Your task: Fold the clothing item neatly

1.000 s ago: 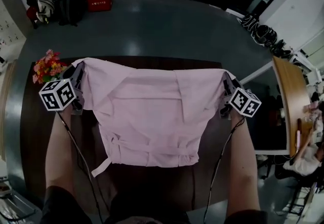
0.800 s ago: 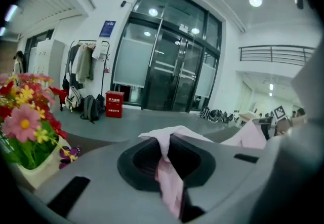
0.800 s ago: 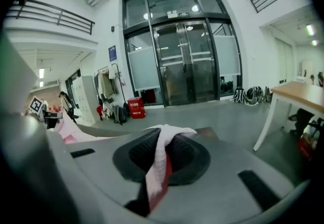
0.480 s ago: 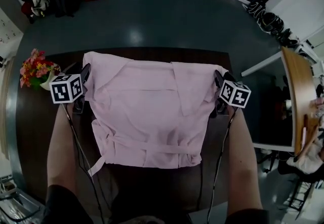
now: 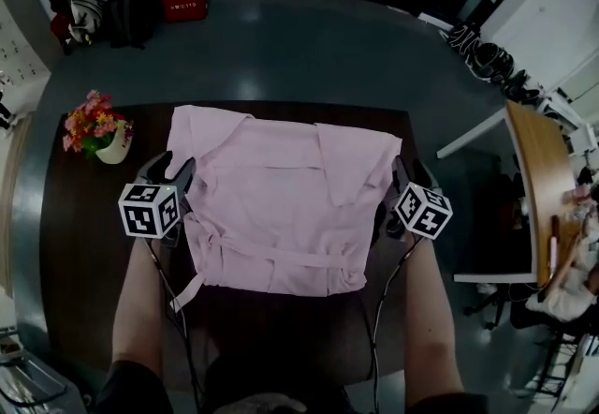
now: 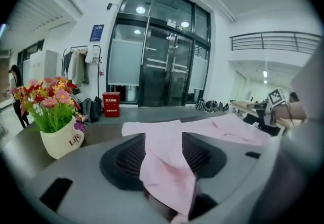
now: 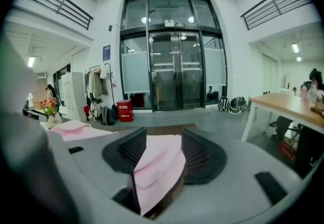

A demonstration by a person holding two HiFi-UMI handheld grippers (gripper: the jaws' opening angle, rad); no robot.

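Garment, pink, is lying flat on the dark table. Left gripper jaws are standing wide, just been opening; right gripper jaws are opening too. Fabric edges are lying loose between both pairs

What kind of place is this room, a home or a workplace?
Probably a workplace, such as an office lobby or open hall: tall glass entrance doors, a mezzanine railing overhead, and a long wooden desk off to the side.

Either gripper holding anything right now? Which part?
Nothing gripped. Left gripper and right gripper jaws have just been opening; edges of the pink garment lie loose between them.
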